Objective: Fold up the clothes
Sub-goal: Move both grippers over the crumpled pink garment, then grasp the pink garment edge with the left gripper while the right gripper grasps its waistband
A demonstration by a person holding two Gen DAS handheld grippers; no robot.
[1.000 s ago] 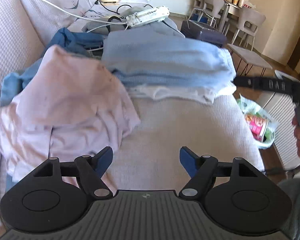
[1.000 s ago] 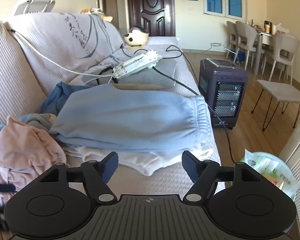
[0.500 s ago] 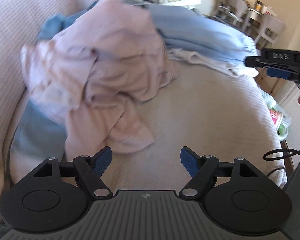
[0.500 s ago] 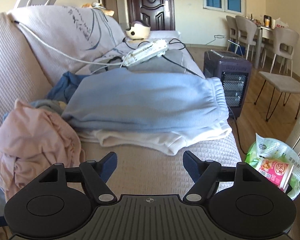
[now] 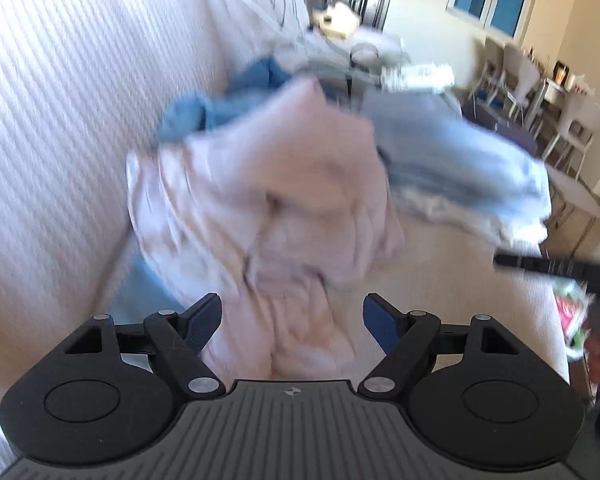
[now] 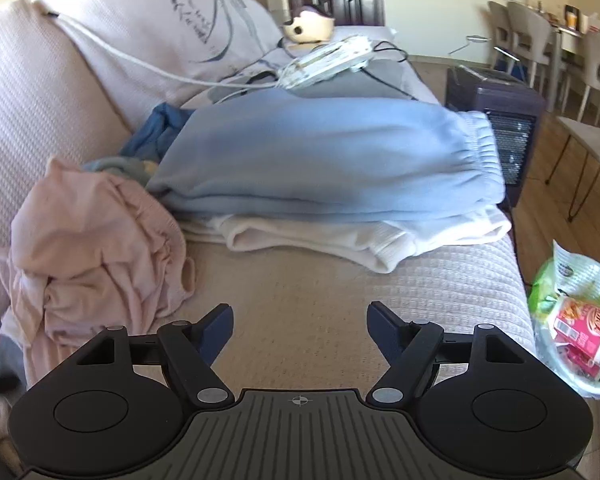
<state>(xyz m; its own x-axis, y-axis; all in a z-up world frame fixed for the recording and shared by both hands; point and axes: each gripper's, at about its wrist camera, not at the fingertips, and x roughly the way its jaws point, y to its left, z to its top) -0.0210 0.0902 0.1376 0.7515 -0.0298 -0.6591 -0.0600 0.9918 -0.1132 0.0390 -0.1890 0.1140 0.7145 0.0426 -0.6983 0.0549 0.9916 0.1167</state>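
A crumpled pink garment (image 5: 284,208) lies on the sofa seat against the backrest, blurred in the left wrist view. My left gripper (image 5: 292,320) is open just in front of it; the garment's near end shows between the fingers, and the pads do not press on it. The right wrist view shows the same pink garment (image 6: 92,248) at the left. My right gripper (image 6: 300,328) is open over bare seat, nothing between its fingers. Behind it, folded light blue sweatpants (image 6: 320,152) rest on a folded white garment (image 6: 340,240). One black finger (image 5: 540,265) of the right gripper enters the left view from the right.
A dark blue garment (image 6: 156,132) is bunched behind the stack. A white power strip (image 6: 328,60) with cables lies farther along the sofa (image 6: 340,300). Beyond the seat edge are a dark heater (image 6: 500,120) and a plastic bag of snacks (image 6: 572,312).
The left gripper has swung left toward the pink garment, which now fills the view straight ahead. The right gripper has sunk toward the seat. Both stay open.
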